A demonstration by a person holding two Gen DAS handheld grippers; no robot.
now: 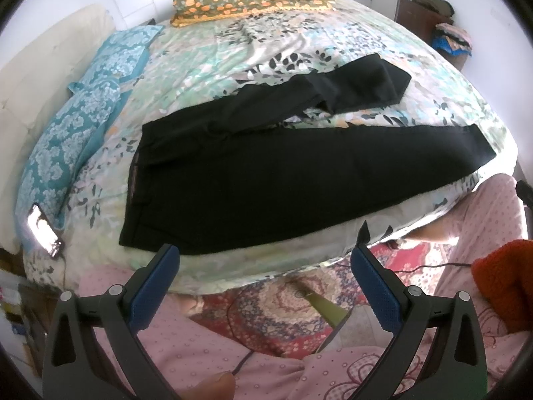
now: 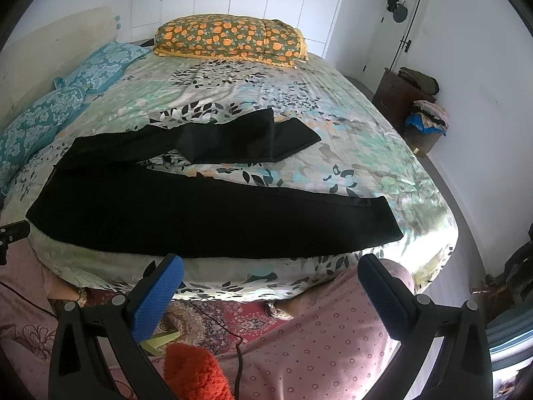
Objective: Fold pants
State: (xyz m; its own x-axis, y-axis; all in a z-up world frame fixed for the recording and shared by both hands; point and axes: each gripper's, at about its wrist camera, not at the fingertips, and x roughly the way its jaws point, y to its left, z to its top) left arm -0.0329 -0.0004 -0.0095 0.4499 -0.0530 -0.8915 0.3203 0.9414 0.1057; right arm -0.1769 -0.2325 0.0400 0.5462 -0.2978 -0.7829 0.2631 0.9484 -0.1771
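Note:
Black pants [image 1: 253,173] lie spread on the floral bedspread [image 1: 206,66], waistband to the left, legs running right. The near leg lies straight along the bed's front edge. The far leg is doubled over on itself near its end [image 2: 233,140]. In the right wrist view the same pants [image 2: 200,213] stretch across the bed. My left gripper [image 1: 265,253] hovers open just short of the bed edge, below the waist end, holding nothing. My right gripper [image 2: 269,263] is open too, in front of the near leg, apart from the cloth.
A phone [image 1: 43,230] lies at the bed's left corner by teal pillows [image 1: 66,140]. An orange-patterned folded quilt [image 2: 230,38] sits at the far side. A person's pink patterned clothing [image 2: 316,350] and patterned rug [image 1: 283,310] are below. A nightstand [image 2: 396,96] with clothes stands right.

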